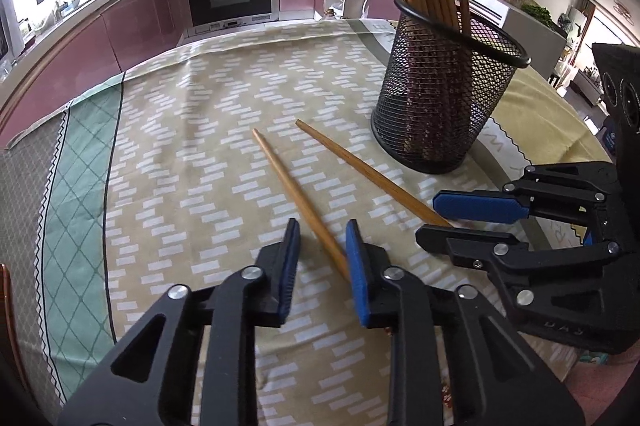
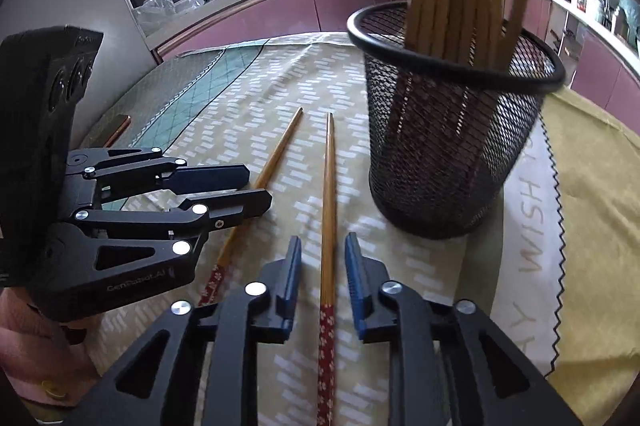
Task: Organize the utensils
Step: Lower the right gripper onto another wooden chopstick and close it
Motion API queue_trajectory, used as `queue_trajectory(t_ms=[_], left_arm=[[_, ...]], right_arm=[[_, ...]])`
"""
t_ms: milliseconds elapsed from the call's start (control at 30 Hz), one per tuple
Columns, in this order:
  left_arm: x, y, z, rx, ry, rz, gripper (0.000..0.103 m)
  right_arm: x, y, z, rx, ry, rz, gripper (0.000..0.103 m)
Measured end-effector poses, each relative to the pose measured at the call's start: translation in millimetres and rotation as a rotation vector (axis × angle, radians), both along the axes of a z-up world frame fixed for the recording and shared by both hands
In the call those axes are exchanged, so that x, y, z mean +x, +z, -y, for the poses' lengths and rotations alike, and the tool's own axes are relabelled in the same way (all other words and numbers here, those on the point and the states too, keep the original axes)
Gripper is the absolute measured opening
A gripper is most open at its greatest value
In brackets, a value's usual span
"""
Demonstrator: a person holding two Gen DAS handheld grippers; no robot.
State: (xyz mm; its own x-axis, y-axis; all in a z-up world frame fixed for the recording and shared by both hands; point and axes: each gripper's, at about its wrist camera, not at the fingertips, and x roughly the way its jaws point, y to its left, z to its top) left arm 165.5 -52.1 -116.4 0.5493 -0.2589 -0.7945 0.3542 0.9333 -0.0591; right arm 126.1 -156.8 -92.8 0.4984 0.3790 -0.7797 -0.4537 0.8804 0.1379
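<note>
Two wooden chopsticks (image 2: pixel 329 193) — red floral handles.

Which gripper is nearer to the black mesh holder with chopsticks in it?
The right. The right gripper straddles a loose chopstick lying just beside the mesh holder. The left gripper is further away, over the other chopstick.

The cloth (image 1: pixel 200 129) is beige with white dashes, edged by a green lattice band (image 1: pixel 84 161) left of the black mesh cup (image 1: pixel 440 85). The chopsticks (image 2: pixel 329 193) beside that cup are light brown, their ends red with pale flowers. The gripper pads (image 1: pixel 354 254) are blue on black fingers.
</note>
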Motion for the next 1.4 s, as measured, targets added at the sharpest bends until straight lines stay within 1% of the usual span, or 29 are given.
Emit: queue_trajectory(t_ms=[67, 133, 200, 267, 400, 500, 633, 800, 900, 967, 1200, 1400], left_arm=[[1.3, -0.3, -1.2, -0.005, 0.005, -0.003, 0.016], [0.7, -0.6, -1.9, -0.008, 0.013, 0.0, 0.014], [-1.6, -0.6, -2.9, -0.011, 0.019, 0.003, 0.013], [-5.4, 0.0, -4.9, -0.017, 0.026, 0.003, 0.01], [-11.8, -0.1, -8.1, -0.027, 0.036, -0.004, 0.009], [-15.8, -0.5, -9.4, -0.032, 0.027, -0.012, 0.008], [-16.3, -1.6, -10.1, -0.021, 0.022, -0.017, 0.011], [-14.7, -2.6, -6.1, 0.0, 0.017, -0.005, 0.011], [-14.2, -2.5, -3.8, 0.005, 0.023, 0.003, 0.011], [-15.1, -1.8, -3.3, 0.003, 0.029, 0.005, 0.008], [-15.1, -1.3, -3.5, -0.009, 0.044, 0.004, 0.008], [-16.7, 1.9, -7.6, -0.028, 0.049, 0.008, 0.008]], right_arm=[[1.4, -0.3, -4.0, -0.021, 0.004, 0.016, 0.021], [3.3, -0.8, -4.2, -0.023, -0.001, 0.022, 0.019], [4.2, -1.5, -0.1, -0.006, -0.01, 0.013, 0.008], [5.3, -1.8, 4.9, 0.024, -0.017, -0.004, 0.006], [1.6, -1.0, 12.0, 0.074, -0.021, -0.03, 0.006], [-3.7, -0.8, 14.9, 0.102, -0.007, -0.049, 0.006], [-5.4, -1.4, 14.7, 0.095, -0.003, -0.056, 0.006], [-5.7, -2.2, 8.4, 0.048, 0.001, -0.029, 0.007], [-5.1, -2.3, 6.6, 0.044, -0.002, -0.022, 0.007], [-4.6, -2.7, 7.7, 0.051, -0.006, -0.02, 0.007], [-4.4, -2.7, 16.2, 0.092, -0.016, -0.036, 0.006], [-8.7, 2.1, 21.1, 0.135, -0.002, -0.034, 0.006]])
